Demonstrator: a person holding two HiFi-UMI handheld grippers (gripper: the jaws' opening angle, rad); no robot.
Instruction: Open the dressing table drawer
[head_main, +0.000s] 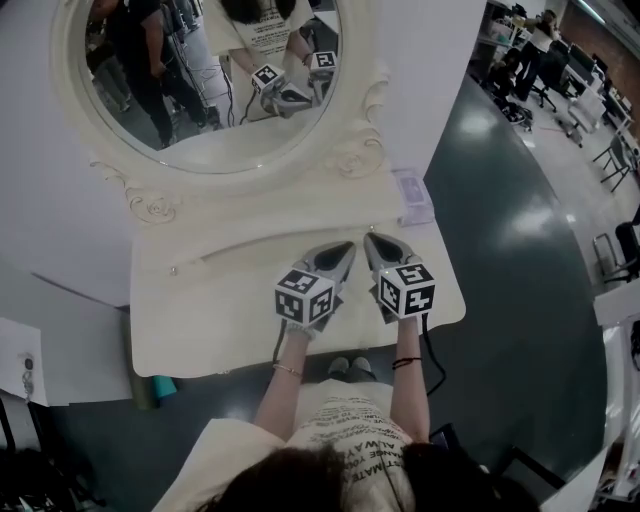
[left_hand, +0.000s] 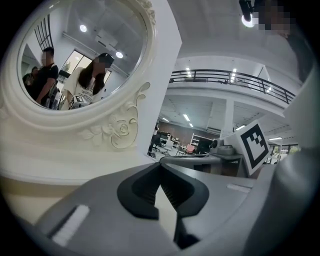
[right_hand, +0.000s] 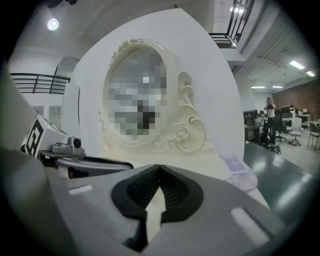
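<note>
The cream dressing table (head_main: 200, 330) stands below me, its oval mirror (head_main: 200, 90) in a carved frame at the back. Both grippers hover side by side over the right half of the tabletop and point toward the mirror. My left gripper (head_main: 349, 246) (left_hand: 160, 165) is shut with its tips touching and nothing between them. My right gripper (head_main: 369, 238) (right_hand: 160, 167) is also shut and empty, just to the right of it. A curved ledge (head_main: 270, 240) runs across the top in front of the mirror base. No drawer front shows in any view.
A small lilac box (head_main: 413, 195) (right_hand: 240, 172) lies at the table's back right corner. A white wall panel (head_main: 60, 210) stands behind the mirror. Dark floor (head_main: 520, 250) lies to the right, with office chairs (head_main: 535, 75) far off. A teal object (head_main: 160, 388) sits under the table's left front edge.
</note>
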